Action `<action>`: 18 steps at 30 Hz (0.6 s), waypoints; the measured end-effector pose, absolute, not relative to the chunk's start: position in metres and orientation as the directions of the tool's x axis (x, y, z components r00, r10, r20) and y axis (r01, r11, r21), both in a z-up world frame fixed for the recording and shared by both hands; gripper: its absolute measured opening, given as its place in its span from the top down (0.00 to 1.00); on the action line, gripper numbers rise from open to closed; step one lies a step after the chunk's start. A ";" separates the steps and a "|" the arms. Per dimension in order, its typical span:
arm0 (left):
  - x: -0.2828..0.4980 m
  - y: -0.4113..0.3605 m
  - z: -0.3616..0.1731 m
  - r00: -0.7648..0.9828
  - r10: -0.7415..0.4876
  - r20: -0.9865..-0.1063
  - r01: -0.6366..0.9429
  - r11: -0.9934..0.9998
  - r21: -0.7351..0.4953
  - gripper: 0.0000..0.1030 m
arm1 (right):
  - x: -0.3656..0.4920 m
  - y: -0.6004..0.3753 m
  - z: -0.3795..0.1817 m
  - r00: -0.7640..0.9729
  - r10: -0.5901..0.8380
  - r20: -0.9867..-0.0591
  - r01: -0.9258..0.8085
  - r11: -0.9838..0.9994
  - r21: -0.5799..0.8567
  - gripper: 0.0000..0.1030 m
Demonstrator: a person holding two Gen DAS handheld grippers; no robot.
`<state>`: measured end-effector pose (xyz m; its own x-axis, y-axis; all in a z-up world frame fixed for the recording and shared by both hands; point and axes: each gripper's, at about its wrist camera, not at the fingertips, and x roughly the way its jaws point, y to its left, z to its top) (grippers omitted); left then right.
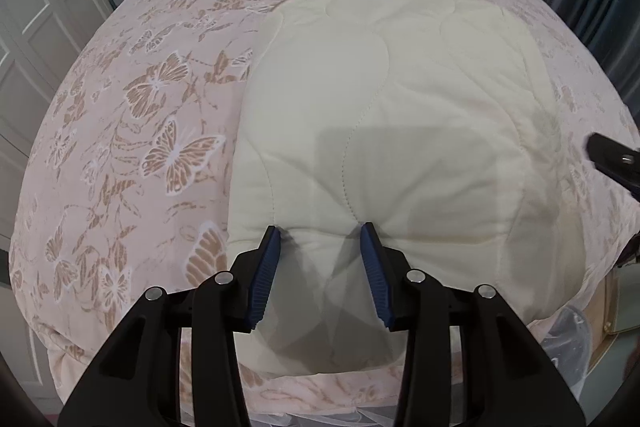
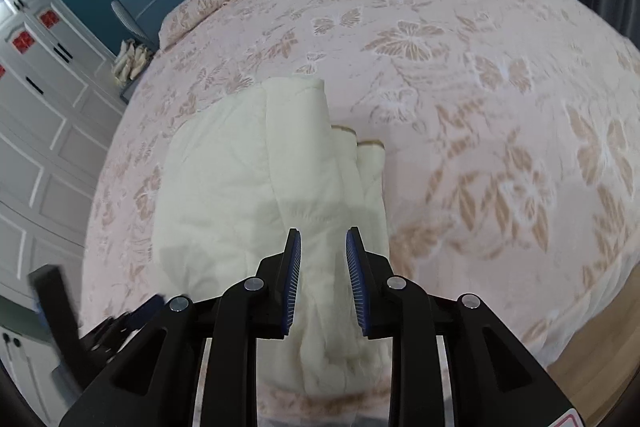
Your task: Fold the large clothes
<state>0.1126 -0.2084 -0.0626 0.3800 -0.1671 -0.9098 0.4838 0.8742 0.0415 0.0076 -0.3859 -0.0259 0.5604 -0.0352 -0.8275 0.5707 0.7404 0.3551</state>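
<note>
No containers in view. Your cream quilt (image 1: 384, 131) lies folded on the bed (image 1: 132, 115), near its foot edge: padded, matte, wavy stitch lines, a rolled stack of layers along its right side. The bedspread is pink with tan butterfly print. Your left gripper (image 1: 320, 239) pinches a puckered fold of the quilt between its blue ribbed pads. Your right gripper (image 2: 322, 247) has its jaws parted, quilt edge below, not gripped.
</note>
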 end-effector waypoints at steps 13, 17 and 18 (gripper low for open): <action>0.156 -0.191 -0.039 0.391 -0.201 -0.898 0.410 0.912 -0.025 0.62 | 0.044 -0.395 -0.083 0.412 -0.038 -0.910 0.601 0.763 0.240 0.90; 0.161 -0.199 -0.049 0.380 -0.197 -0.904 0.412 0.911 -0.025 0.62 | 0.044 -0.395 -0.093 0.393 -0.028 -0.919 0.602 0.763 0.234 0.90; 0.161 -0.201 -0.052 0.380 -0.195 -0.904 0.413 0.910 -0.022 0.62 | 0.046 -0.394 -0.095 0.387 -0.031 -0.922 0.600 0.767 0.227 0.90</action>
<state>0.1614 -0.2014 -0.0516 0.3804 -0.1945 -0.9041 0.4132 0.9104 -0.0220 0.0459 -0.3940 -0.0950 0.3872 -0.0306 -0.9215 0.6000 0.7672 0.2267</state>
